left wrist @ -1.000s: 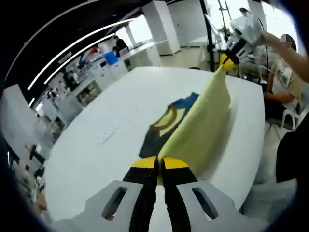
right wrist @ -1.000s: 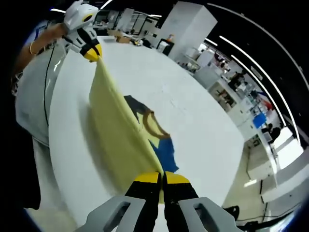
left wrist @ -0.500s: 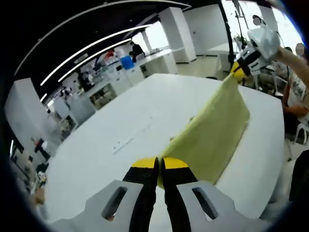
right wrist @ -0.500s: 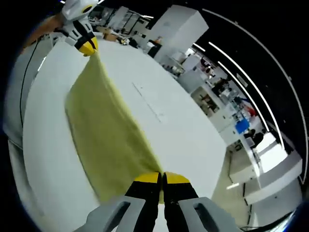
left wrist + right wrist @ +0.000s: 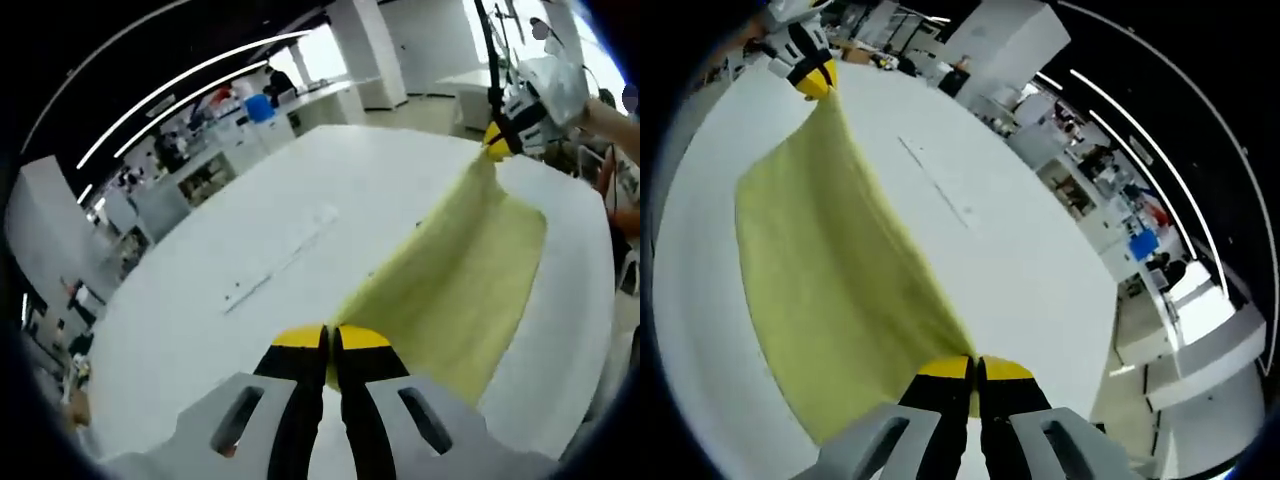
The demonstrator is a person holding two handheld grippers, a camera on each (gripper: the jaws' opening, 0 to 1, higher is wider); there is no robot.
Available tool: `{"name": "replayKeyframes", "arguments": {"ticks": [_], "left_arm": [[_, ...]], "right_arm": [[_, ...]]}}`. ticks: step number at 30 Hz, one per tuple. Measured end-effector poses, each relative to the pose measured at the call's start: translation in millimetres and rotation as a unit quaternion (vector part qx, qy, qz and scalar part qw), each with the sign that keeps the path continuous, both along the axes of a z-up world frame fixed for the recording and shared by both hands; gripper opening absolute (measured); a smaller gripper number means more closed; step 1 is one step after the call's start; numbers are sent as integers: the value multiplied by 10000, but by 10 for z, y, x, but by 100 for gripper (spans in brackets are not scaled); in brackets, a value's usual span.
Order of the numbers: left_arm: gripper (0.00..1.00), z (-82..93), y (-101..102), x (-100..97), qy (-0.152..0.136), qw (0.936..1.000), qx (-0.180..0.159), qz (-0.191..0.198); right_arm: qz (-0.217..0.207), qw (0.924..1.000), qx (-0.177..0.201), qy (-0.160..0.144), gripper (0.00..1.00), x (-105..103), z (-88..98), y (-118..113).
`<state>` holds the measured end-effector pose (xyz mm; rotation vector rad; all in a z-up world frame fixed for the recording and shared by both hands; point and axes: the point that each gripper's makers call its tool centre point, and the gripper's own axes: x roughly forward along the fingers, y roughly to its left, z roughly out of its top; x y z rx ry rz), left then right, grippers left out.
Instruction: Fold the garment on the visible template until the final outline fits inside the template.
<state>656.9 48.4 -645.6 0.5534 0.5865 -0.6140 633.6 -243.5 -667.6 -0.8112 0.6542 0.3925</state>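
Note:
A pale yellow garment [image 5: 460, 290] hangs stretched between both grippers above the white table [image 5: 250, 250]. In the left gripper view my left gripper [image 5: 329, 340] is shut on one corner of the cloth, and the right gripper [image 5: 497, 142] pinches the far corner at upper right. In the right gripper view the garment [image 5: 830, 290] spreads wide, my right gripper [image 5: 974, 368] is shut on its near corner, and the left gripper [image 5: 812, 82] holds the far corner at upper left. A thin template line [image 5: 280, 260] is marked on the table beyond the cloth.
The same template marks [image 5: 935, 185] run across the tabletop [image 5: 1020, 270] in the right gripper view. Desks, shelves and white pillars stand beyond the table. A person's arm [image 5: 612, 118] shows behind the right gripper.
The dark and blue part of the garment seen one second ago is now covered by the yellow cloth. Both grippers have carried the cloth over and lower, so it spreads wider.

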Motion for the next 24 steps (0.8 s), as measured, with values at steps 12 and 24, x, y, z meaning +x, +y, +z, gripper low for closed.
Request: {"name": "replayKeyframes", "arguments": {"ticks": [12,24], "left_arm": [[1,-641,-4,267,232,9979,586,-129],[2,-1025,19,484,529,9972,513,-104]], "right_arm": [[-854,9924,658,600,0,188,-569,-26],[-941,9888,822,811,2,354,-902,-93]]}}
